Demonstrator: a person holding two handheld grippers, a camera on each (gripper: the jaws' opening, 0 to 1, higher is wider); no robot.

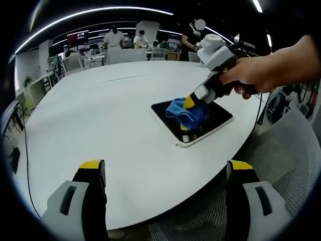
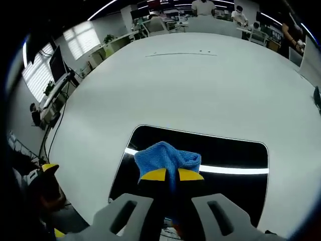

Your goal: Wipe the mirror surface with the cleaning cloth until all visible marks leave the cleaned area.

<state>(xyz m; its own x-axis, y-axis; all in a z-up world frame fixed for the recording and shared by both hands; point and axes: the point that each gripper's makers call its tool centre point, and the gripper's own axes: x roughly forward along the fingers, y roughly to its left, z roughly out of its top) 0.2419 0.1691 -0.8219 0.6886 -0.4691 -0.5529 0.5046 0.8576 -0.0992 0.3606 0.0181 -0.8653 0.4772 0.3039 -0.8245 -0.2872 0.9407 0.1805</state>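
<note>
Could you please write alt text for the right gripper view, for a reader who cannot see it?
The right tongs, yellow-tipped, are shut on a crumpled blue cleaning cloth resting on a dark rectangular mirror that reflects a bright ceiling light strip. The mirror lies flat on a large white oval table, with an office and people beyond.

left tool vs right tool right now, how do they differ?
The left tool is open with nothing between its jaws; the right tool is shut on the blue cleaning cloth.
The left tool hangs back at the near edge of the white table; the right tool presses the cloth onto the mirror.
Both have yellow-tipped grey jaws.
</note>
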